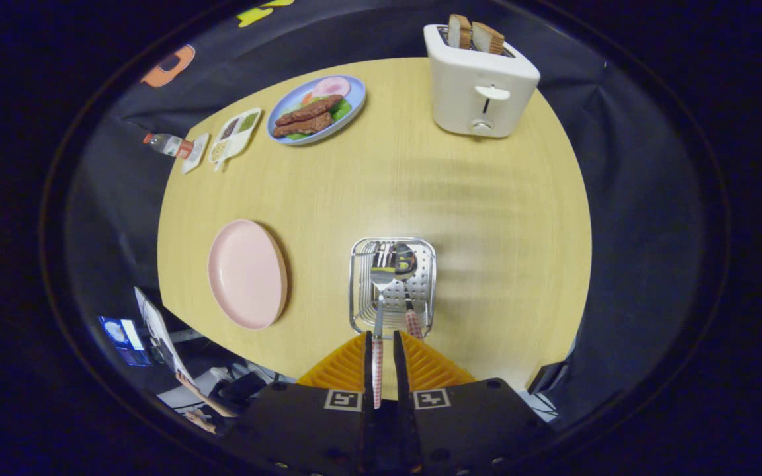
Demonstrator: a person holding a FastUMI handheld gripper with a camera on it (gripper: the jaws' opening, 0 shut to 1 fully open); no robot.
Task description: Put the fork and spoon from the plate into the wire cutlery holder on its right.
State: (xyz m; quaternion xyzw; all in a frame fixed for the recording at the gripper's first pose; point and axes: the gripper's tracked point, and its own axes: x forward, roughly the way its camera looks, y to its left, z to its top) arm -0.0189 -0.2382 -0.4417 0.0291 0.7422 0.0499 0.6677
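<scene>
Orange-fingered hand-held gripper point(385, 357) is clamped narrow on the checked handle of the fork point(378, 311), fork head down inside the wire cutlery holder point(361, 291). Spoon point(406, 277) already stands in the holder, just beside the fork. Pink plate point(247, 274) sits left of the holder on the wooden table point(487, 218). Toaster point(480, 79) well beyond the holder.

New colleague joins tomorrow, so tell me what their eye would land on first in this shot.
First, the gripper, its orange fingers shut on a checked-handled fork whose head hangs over the wire cutlery holder just ahead; a spoon already lies inside. To the holder's left sits the bare pink plate. Far beyond stands a white toaster with two slices of bread.
</scene>
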